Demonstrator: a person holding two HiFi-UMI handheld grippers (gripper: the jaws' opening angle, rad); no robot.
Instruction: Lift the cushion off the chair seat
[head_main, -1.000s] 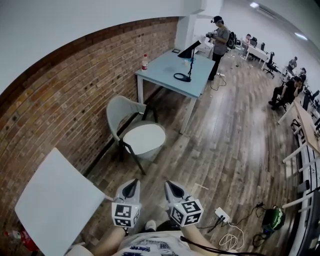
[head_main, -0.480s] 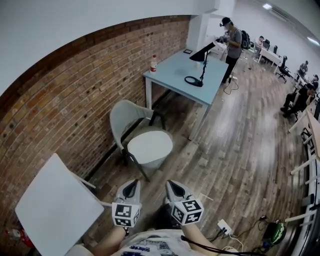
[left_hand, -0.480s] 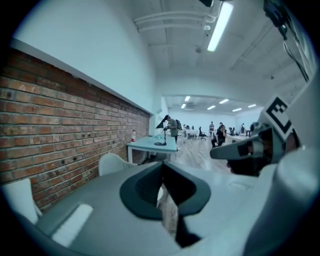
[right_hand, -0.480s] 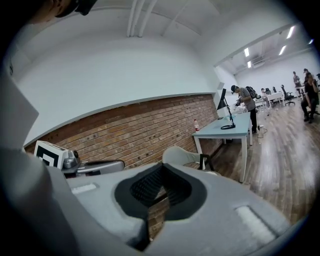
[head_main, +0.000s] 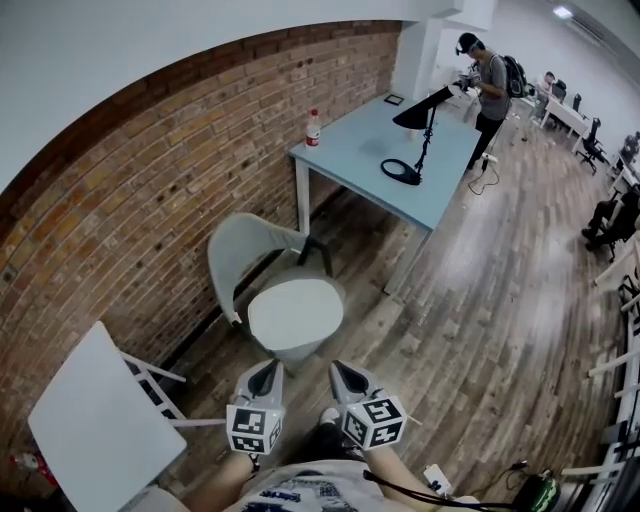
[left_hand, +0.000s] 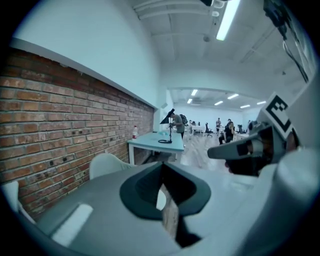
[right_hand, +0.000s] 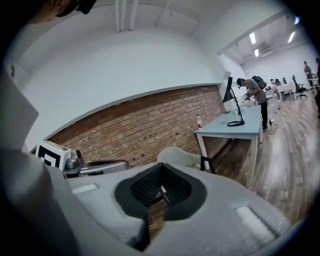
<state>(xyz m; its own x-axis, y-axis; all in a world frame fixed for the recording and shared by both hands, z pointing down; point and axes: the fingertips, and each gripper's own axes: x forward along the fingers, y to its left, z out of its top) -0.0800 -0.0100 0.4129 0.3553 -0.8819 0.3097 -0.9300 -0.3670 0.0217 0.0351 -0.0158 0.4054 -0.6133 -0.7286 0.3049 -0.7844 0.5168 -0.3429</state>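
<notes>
Pale grey plastic left gripper (head_main: 266, 368) and matching right gripper (head_main: 338, 370), black jaw lining, marker cube (head_main: 252, 428) each; white printed tee (head_main: 300, 495).

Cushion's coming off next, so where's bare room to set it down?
White square tabletop, head view's lower left: bare. Pale blue table: bare between red-labelled bottle and black lamp base. Wooden floor right of the grey chair: open. Chair to brick wall: tight.

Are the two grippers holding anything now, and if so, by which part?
Nothing is held. The left gripper and the right gripper are both shut and empty; the cushion lies on the chair ahead, apart from both.
</notes>
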